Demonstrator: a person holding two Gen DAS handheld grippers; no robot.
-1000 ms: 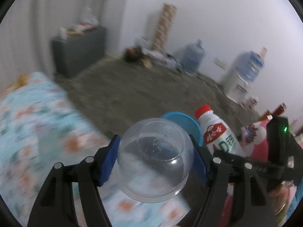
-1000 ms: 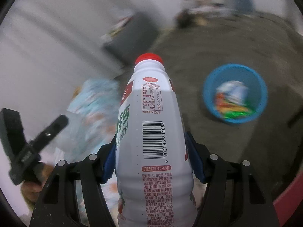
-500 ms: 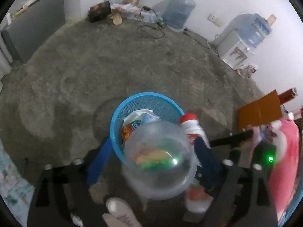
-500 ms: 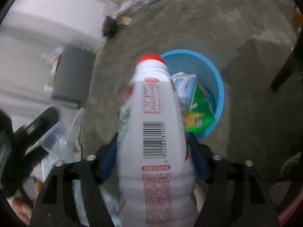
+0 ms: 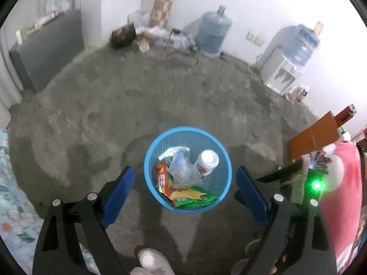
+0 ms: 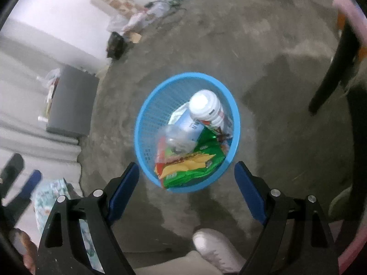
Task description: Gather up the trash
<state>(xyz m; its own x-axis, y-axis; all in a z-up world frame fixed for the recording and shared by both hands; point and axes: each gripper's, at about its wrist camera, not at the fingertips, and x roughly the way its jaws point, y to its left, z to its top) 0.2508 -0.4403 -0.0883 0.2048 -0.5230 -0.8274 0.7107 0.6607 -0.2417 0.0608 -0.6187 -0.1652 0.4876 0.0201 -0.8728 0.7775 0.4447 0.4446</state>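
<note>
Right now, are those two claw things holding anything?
Left gripper: open, holding nothing.
Right gripper: open, holding nothing.

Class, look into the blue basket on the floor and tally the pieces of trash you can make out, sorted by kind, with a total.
White bottle: 1
Clear plastic cup: 1
Snack bags, green and red: 2
Total: 4 distinguishable in the blue basket; pale wrappers underneath cannot be counted.

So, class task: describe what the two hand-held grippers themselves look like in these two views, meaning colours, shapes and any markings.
Both look alike. The left hand-held gripper has two black angular fingers with silver round screw heads and flat blue pads on the inner faces. The right hand-held gripper has the same build. In the left view, a green light glows on the right one's body. No cables show.
</note>
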